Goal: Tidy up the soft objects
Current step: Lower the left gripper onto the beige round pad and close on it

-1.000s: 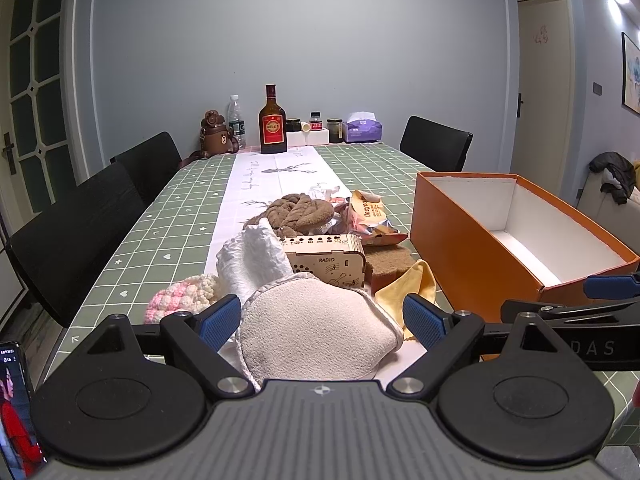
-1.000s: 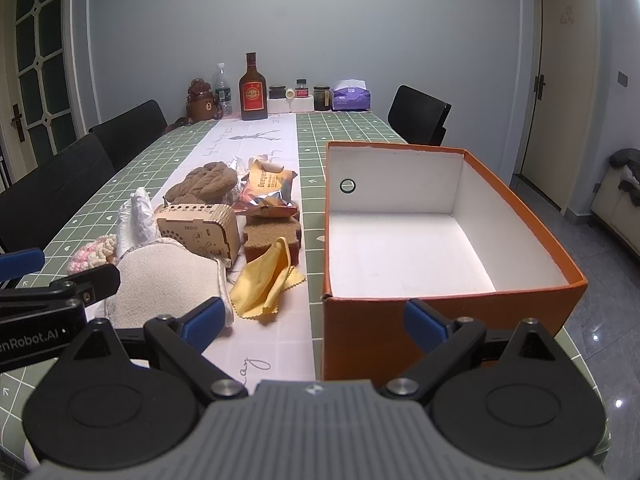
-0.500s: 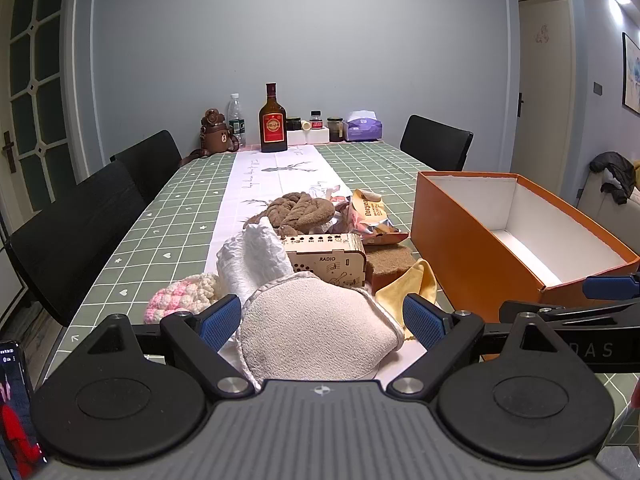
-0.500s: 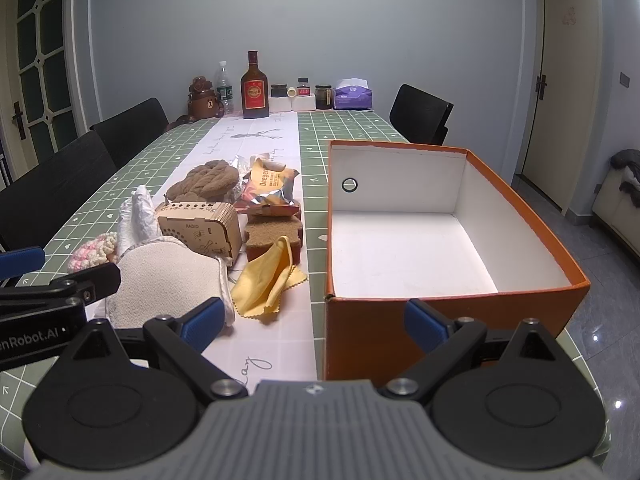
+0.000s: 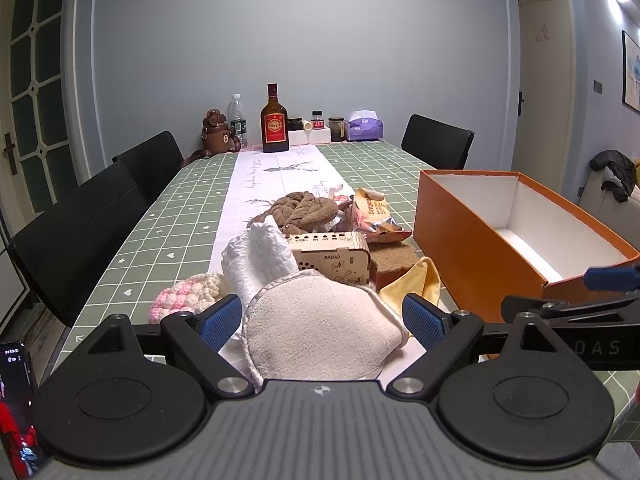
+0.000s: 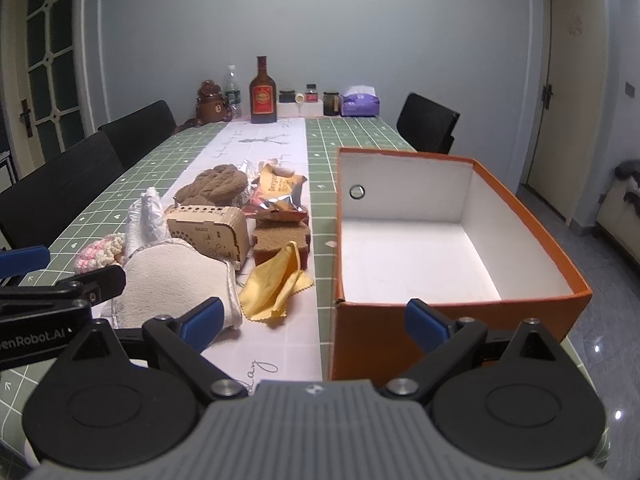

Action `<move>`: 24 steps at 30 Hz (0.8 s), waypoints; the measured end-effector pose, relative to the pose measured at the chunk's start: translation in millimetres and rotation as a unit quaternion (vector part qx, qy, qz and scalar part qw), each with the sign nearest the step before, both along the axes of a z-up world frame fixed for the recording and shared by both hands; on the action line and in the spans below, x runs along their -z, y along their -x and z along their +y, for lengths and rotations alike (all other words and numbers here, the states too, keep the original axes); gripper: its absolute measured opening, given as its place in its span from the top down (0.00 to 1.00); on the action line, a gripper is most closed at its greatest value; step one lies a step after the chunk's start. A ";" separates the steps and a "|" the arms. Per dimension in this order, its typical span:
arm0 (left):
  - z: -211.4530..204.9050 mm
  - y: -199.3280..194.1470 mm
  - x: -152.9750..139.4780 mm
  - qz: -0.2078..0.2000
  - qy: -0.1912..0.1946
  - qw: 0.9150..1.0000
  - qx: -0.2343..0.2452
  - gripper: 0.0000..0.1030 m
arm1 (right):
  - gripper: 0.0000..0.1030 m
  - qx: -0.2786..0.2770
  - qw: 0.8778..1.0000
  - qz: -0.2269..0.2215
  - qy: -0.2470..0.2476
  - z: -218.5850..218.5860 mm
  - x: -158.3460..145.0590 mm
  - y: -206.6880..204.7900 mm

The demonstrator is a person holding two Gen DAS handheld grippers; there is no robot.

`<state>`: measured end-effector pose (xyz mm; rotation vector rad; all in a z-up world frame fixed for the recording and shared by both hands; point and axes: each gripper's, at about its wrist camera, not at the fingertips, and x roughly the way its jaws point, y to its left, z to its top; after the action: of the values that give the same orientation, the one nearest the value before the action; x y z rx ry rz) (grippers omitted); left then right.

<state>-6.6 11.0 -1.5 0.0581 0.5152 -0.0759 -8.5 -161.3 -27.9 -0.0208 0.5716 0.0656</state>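
now lining up on the first soft piece

left wrist view: the left gripper (image 5: 322, 318) is hovering low with its jaws spread wide on either side of the round beige terry-cloth pad (image 5: 320, 326), gripping nothing. to do this well, it should be closing on the pad's near edge only, avoiding the white crumpled cloth (image 5: 260, 260) touching behind.

right wrist view: the right gripper (image 6: 314, 322) is also waiting released and empty, levelled at the near wall of the empty orange cardboard box (image 6: 460, 312), with the yellow folded cloth (image 6: 278, 288) lying just beside that box.
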 end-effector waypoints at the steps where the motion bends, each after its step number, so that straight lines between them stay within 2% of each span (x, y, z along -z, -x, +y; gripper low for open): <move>1: 1.9 0.0 1.0 0.002 0.000 1.000 -0.001 0.00 | 0.07 -0.005 1.000 -0.008 0.005 1.8 -0.5 1.8; 8: 22.3 -2.0 12.1 0.018 0.004 1.000 -0.011 0.07 | 0.10 -0.054 0.997 -0.061 0.006 16.8 -2.4 8.2; 13: 37.6 -11.5 22.8 0.037 0.022 0.999 -0.013 0.17 | 0.31 -0.089 0.994 -0.063 0.007 35.9 4.0 0.9; 18: 49.2 -26.3 36.0 0.049 0.048 0.998 -0.013 0.19 | 0.47 -0.126 0.991 -0.036 0.012 54.2 19.8 -19.6; 23: 60.9 -45.9 48.6 0.067 0.089 0.994 -0.021 0.21 | 0.48 -0.134 0.991 0.002 0.008 65.1 42.7 -49.8; 24: 62.4 -50.0 51.1 0.071 0.098 0.992 -0.021 0.21 | 0.51 -0.135 0.991 0.010 0.009 66.9 47.0 -55.5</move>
<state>43.4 73.4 -52.6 -0.1501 0.6484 -0.0903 46.9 -94.4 -75.0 -0.1157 0.5865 0.3244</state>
